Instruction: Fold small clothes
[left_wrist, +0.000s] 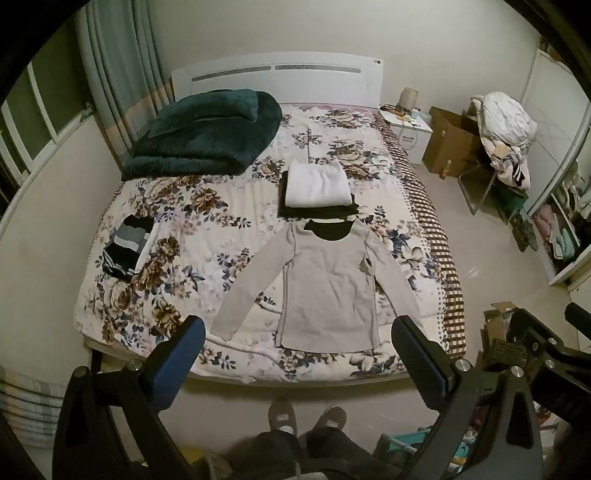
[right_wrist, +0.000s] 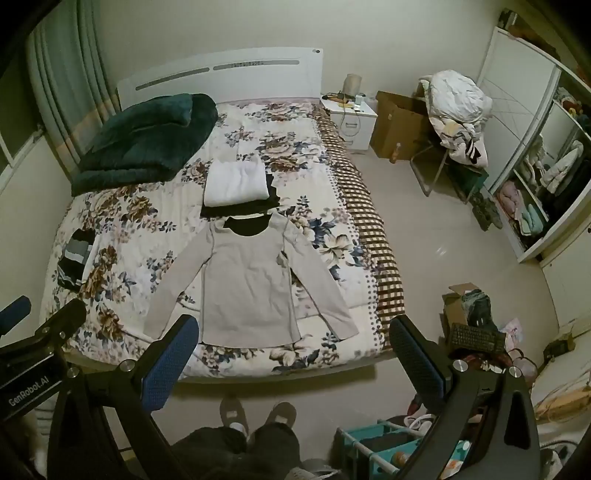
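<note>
A beige long-sleeved top (left_wrist: 327, 286) lies flat and spread out on the floral bed (left_wrist: 207, 236), sleeves angled outward, black collar lining toward the headboard; it also shows in the right wrist view (right_wrist: 247, 286). Behind it sits a stack of folded clothes, a white one (left_wrist: 317, 184) on dark ones (right_wrist: 236, 181). A striped black, grey and white garment (left_wrist: 127, 245) lies at the bed's left side (right_wrist: 75, 260). My left gripper (left_wrist: 299, 332) is open and empty, held high above the bed's foot. My right gripper (right_wrist: 291, 332) is open and empty, beside it.
A dark green folded blanket (left_wrist: 207, 133) lies at the bed's far left. A white nightstand (right_wrist: 352, 120), cardboard boxes (right_wrist: 399, 123) and a chair piled with laundry (right_wrist: 458, 110) stand to the right. An open wardrobe (right_wrist: 535, 192) is at far right. Boxes and a keyboard (right_wrist: 476, 336) clutter the floor.
</note>
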